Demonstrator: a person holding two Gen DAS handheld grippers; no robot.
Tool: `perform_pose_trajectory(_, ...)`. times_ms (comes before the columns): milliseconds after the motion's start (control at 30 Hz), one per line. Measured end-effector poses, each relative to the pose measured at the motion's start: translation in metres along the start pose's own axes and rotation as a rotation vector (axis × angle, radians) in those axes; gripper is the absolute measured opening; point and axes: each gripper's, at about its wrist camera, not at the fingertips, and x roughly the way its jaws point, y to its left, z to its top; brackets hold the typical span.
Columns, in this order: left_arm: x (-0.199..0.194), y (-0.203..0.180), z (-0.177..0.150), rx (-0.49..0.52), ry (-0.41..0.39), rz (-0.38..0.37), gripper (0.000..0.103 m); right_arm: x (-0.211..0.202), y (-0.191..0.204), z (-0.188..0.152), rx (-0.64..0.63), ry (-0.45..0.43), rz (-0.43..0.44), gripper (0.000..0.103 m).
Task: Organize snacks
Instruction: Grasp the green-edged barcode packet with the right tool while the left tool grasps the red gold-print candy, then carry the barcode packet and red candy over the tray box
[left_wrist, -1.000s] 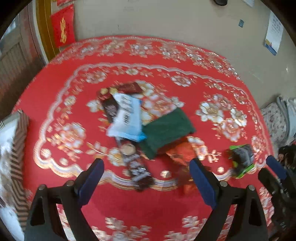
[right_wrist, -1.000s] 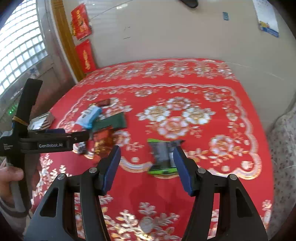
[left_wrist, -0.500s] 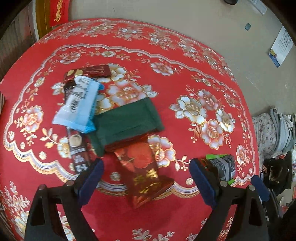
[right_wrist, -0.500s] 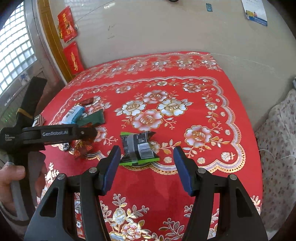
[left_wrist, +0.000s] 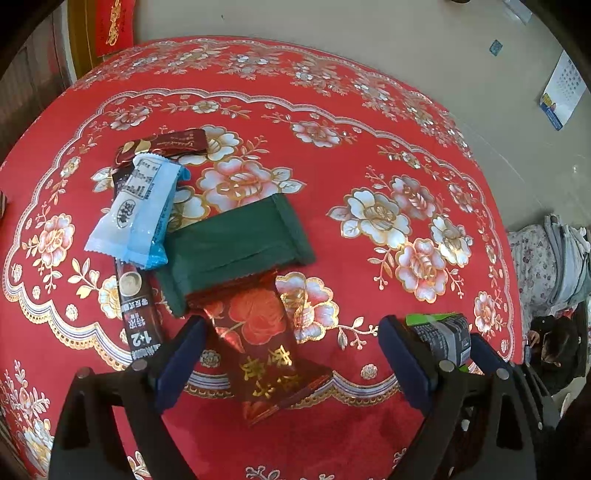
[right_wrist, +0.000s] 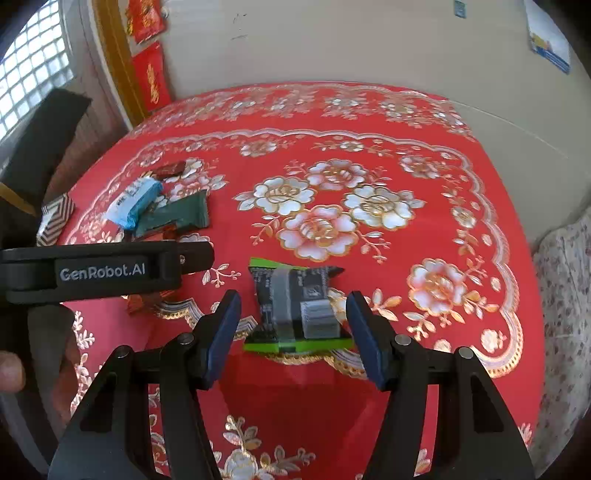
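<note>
On a worktop (left_wrist: 369, 177) covered by a red floral cloth, most snacks are gathered in a loose overlapping pile, apparently so they can be sorted. The left hand-held gripper (left_wrist: 291, 360) is held wide open, empty, straddling a glossy red foil packet with gold characters (left_wrist: 264, 343) at the pile's near edge. The right hand-held gripper (right_wrist: 293, 336) is likewise spread open, bracketing without touching a black, green-edged wrapped snack (right_wrist: 297, 308) lying apart.
</note>
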Motion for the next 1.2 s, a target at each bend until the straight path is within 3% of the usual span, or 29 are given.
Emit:
perform_pose_trajectory(133,-0.003,0.003,-0.004,0.007,-0.016,-0.018,0.091,0.004,0.004,0.002,-0.024,-0.006,0.002,0.058)
perform_pose_trajectory(167,-0.004,0.004,-0.006,0.014,-0.023,-0.013,0.089,0.006,0.005,0.002,-0.036,-0.004,-0.009,0.052)
perform_pose_trajectory(233,-0.007,0.003,-0.010,0.035,-0.042,0.003,0.074,0.008,0.006,0.002,-0.044,-0.001,-0.028,0.041)
perform_pose_trajectory(267,-0.008,0.004,-0.011,0.041,-0.049,0.006,0.071,0.010,0.005,0.001,-0.045,0.002,-0.027,0.040)
perform_pose_trajectory(333,-0.010,0.007,-0.014,0.048,-0.063,0.008,0.053,0.011,0.004,0.001,-0.040,0.003,-0.018,0.039)
perform_pose_trajectory(400,-0.012,0.010,-0.015,0.051,-0.069,0.007,0.043,0.011,0.004,0.001,-0.043,-0.007,-0.025,0.038)
perform_pose_trajectory(500,-0.013,0.014,-0.016,0.056,-0.077,0.000,0.037,0.010,0.004,-0.001,-0.043,-0.011,-0.026,0.038)
perform_pose_trajectory(1200,-0.030,0.020,-0.041,0.120,-0.128,0.042,0.037,-0.015,0.007,-0.019,0.015,-0.045,-0.024,0.037)
